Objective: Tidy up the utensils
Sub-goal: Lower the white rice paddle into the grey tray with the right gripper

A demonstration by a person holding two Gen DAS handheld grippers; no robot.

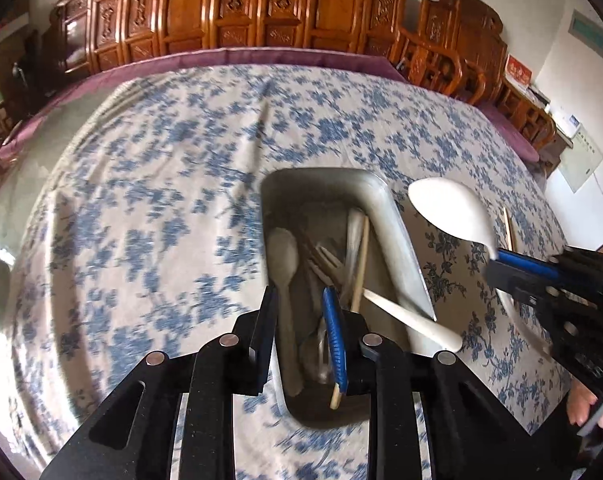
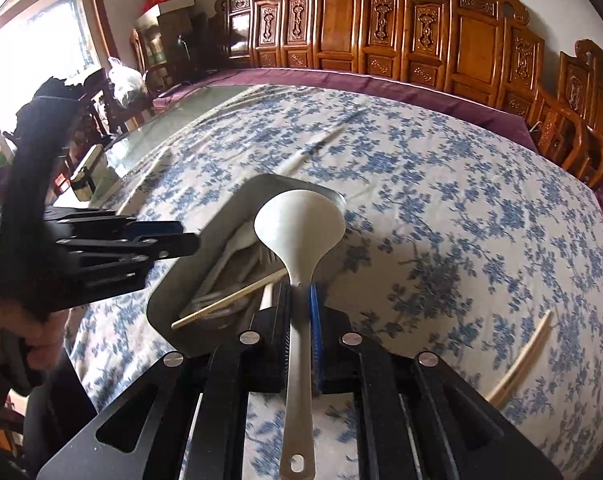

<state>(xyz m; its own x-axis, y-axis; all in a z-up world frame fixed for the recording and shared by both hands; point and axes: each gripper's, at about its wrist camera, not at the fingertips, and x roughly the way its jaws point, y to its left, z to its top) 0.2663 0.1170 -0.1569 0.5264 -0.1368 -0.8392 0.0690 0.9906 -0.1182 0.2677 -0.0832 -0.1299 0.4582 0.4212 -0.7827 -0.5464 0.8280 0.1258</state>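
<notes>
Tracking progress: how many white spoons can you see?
3: a large spoon in the right gripper, one inside the tray at left, one whose handle overhangs its right rim. More may be hidden.

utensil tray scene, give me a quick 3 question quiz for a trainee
1. True or false: the right gripper is shut on the white ladle.
2. Where do the loose chopsticks lie? A) in the tray B) on the floral tablecloth C) on a chair
3. Fill in: the left gripper hovers over the grey ___, holding nothing.

Key: 1 true; 2 B; 3 tray
</notes>
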